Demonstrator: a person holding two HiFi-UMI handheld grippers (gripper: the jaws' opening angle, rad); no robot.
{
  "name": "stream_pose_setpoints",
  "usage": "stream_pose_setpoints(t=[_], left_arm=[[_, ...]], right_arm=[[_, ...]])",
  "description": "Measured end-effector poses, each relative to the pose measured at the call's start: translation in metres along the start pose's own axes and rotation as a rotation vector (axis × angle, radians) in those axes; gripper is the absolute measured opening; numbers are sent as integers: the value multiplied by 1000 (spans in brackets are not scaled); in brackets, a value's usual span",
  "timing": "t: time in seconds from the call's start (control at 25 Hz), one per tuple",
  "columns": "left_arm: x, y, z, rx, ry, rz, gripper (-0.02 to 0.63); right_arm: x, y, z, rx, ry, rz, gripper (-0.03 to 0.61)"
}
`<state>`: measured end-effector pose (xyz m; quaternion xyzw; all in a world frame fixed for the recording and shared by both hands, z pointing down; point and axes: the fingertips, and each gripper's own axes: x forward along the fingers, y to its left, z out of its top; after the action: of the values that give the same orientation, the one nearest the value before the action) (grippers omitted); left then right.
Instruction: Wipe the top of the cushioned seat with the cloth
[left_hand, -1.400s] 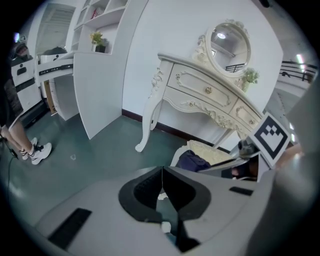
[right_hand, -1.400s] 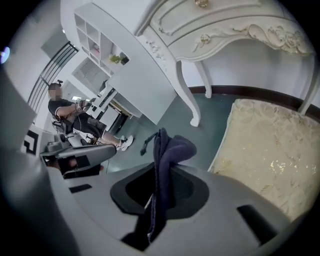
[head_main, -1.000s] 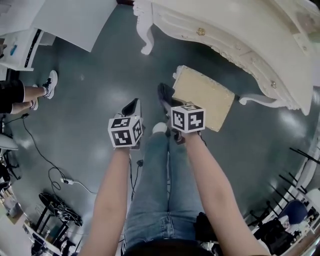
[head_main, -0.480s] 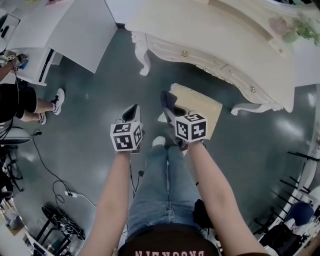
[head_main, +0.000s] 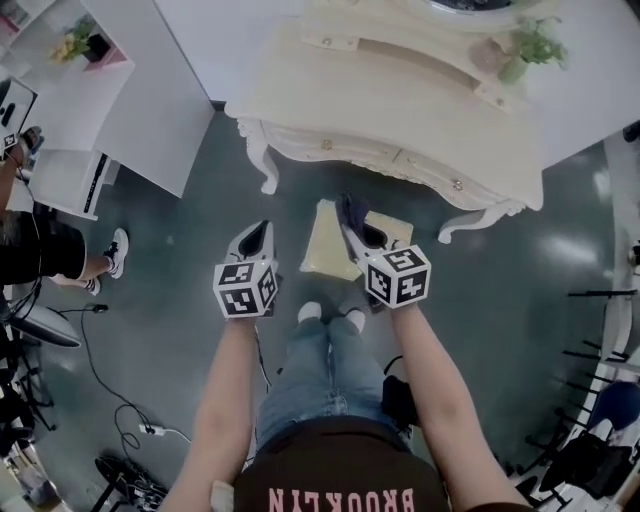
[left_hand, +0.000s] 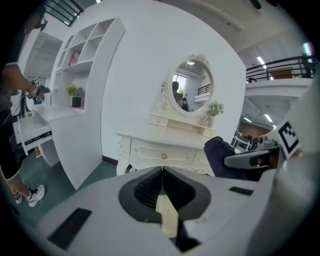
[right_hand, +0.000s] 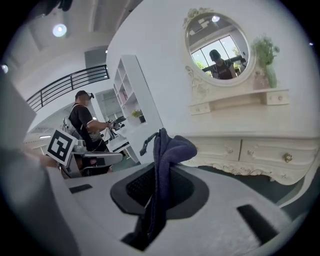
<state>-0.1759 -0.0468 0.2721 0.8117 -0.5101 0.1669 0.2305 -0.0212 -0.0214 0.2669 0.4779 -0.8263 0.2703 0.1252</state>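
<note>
Room: a dark grey-green polished floor (head_main: 180, 230) runs up to a cream carved dressing counter (head_main: 400, 90) with an oval mirror (left_hand: 190, 94) on the white wall.
Seat: the pale yellow rectangular cushioned seat (head_main: 322, 245) stands on the floor just before the counter's front.
Right tongs (right_hand: 160, 170): clamped on a dark navy cloth (right_hand: 167, 147), which bunches above the tips and hangs down between them.
Left tongs (left_hand: 161, 172): closed together, holding nothing.
Relation: the seat lies ahead of and below both tongs. The right one's tip hangs over it, while the left is off its left edge.
Judgement: wiping is not begun. The right arm is nearer and need only go down.
</note>
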Motion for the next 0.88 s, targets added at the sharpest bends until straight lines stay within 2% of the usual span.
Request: stream_pose_setpoints(t=[0.24,0.44,0.72,0.88], left_arm=[[-11,-37,64,66,-120,-69,5],[-32,-69,120,61,-234,-131,5],[-74,-116,179,185,-390,-203,5],[-90,-141,206,248,-483,-222,5]], right_arm=[[-67,-20,45,-70,-107,-96,37],[-124,-25,87,-143,-227,-159,37],[-216,-16,131,-258,-415,-277,38],[-249,-16,143,-354,-479,-365,38]])
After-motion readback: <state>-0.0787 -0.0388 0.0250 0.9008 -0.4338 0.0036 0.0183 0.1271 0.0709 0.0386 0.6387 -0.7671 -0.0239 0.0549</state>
